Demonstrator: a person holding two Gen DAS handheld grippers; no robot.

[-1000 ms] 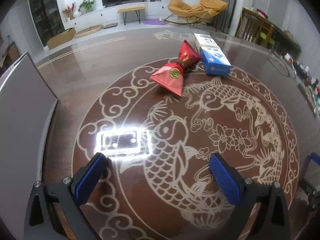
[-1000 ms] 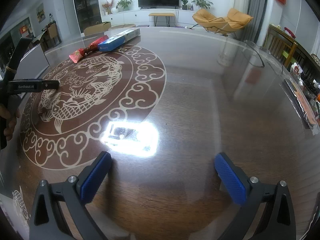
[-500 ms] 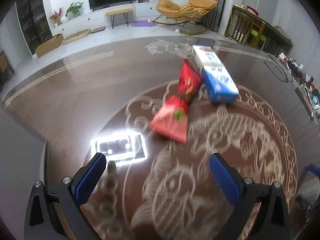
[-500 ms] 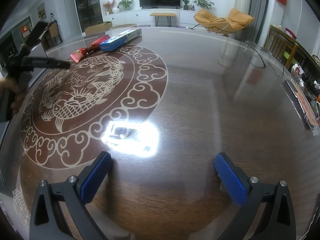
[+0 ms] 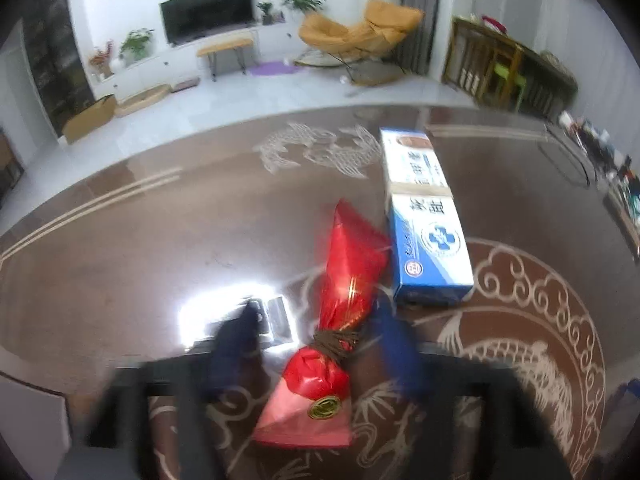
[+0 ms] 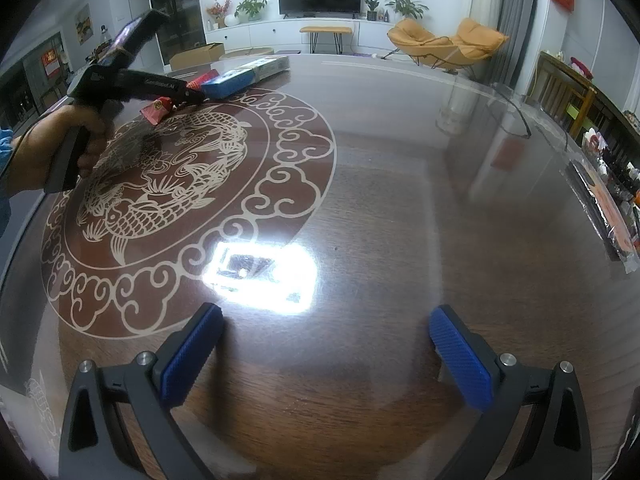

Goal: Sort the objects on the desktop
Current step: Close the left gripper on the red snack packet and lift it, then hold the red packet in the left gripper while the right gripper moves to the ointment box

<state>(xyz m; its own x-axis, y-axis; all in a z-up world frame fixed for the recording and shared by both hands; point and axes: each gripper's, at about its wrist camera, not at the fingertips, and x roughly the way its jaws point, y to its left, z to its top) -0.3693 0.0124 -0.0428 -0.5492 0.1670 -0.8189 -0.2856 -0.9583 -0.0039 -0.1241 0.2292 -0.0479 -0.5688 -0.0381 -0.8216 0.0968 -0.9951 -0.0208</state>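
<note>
Dark glossy wood made up the table (image 6: 400,240), inlaid with a pale ring of carp and clouds (image 6: 160,184). At the ring's far edge lay a blue and white box (image 5: 424,224), long side running away from the left camera. Just beside it, touching along one side, lay the red foil package (image 5: 344,320), tied at its waist with brown cord and bearing a gold seal near its lower end. The left gripper (image 5: 316,344) was blurred; its blue pads sat on either side of the corded waist, spread, apparently not touching it. The right gripper (image 6: 324,356) hung over bare wood well apart from both items, fingers spread wide, holding nothing.
</note>
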